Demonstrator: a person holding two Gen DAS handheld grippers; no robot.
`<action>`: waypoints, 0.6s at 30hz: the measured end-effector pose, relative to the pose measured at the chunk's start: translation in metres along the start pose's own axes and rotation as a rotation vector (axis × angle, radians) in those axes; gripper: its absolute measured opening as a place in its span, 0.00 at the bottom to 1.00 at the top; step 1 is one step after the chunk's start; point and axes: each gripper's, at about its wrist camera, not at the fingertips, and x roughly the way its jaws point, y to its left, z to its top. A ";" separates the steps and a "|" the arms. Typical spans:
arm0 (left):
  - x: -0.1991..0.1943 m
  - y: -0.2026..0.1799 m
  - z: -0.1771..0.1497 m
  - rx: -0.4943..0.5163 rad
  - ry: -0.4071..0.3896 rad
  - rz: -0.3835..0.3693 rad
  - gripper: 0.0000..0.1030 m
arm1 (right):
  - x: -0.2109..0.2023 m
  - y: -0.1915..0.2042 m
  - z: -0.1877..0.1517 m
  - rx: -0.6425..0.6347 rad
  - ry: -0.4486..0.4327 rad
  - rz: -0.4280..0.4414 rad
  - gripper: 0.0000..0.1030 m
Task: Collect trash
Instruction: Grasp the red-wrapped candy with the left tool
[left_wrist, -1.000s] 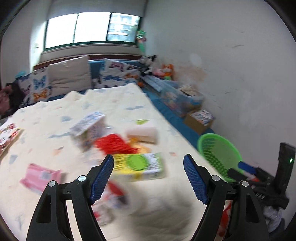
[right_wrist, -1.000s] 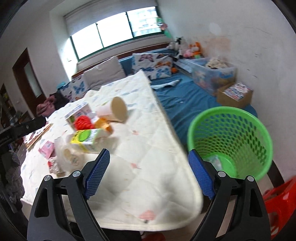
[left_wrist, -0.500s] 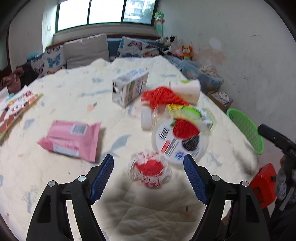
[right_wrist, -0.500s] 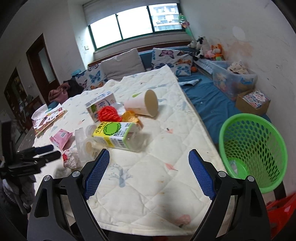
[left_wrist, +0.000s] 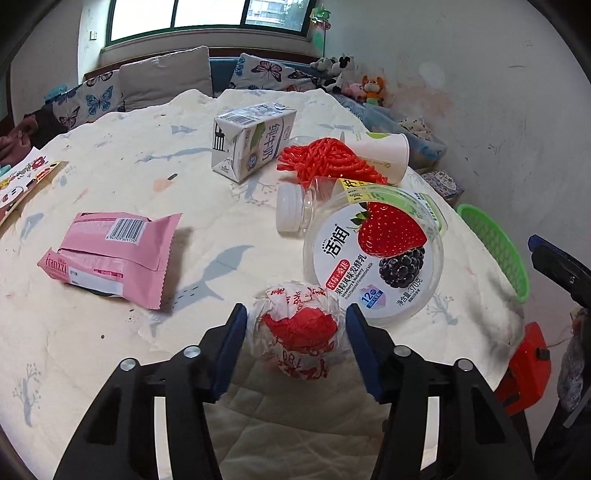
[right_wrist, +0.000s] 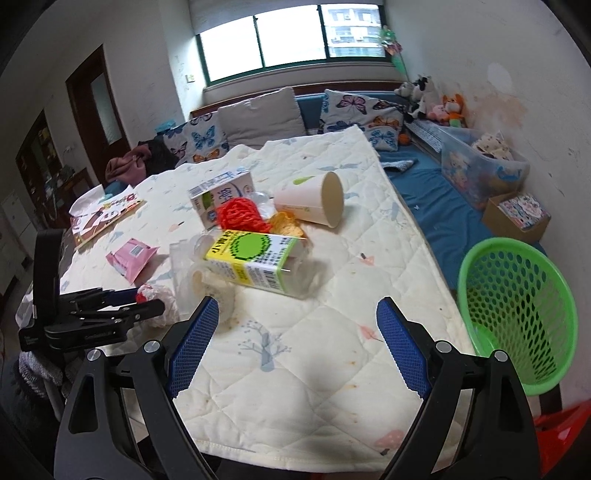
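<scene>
Red-and-white crumpled wrapper (left_wrist: 297, 332) sits near the quilt's (left_wrist: 110, 184) front edge, between the pads of our left gripper (left_wrist: 293, 345), whose jaws have just been closing and now pinch it, presumably for lifting. Our right gripper (right_wrist: 295, 347) hangs spread and empty beside the green basket (right_wrist: 517, 314), which stands off the quilt's right edge.

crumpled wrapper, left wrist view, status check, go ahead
Left gripper just closing, pads at the crumpled wrapper. Right gripper open, empty. Green basket beside the table. Yogurt tub close behind wrapper.
</scene>
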 end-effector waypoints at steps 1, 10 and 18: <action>-0.001 0.001 0.000 -0.005 -0.004 0.001 0.48 | 0.000 0.003 0.000 -0.008 -0.001 0.006 0.84; -0.025 0.013 0.000 -0.047 -0.057 0.021 0.42 | 0.007 0.040 0.000 -0.103 0.017 0.072 0.84; -0.050 0.034 -0.001 -0.089 -0.104 0.060 0.42 | 0.026 0.086 0.000 -0.174 0.046 0.208 0.84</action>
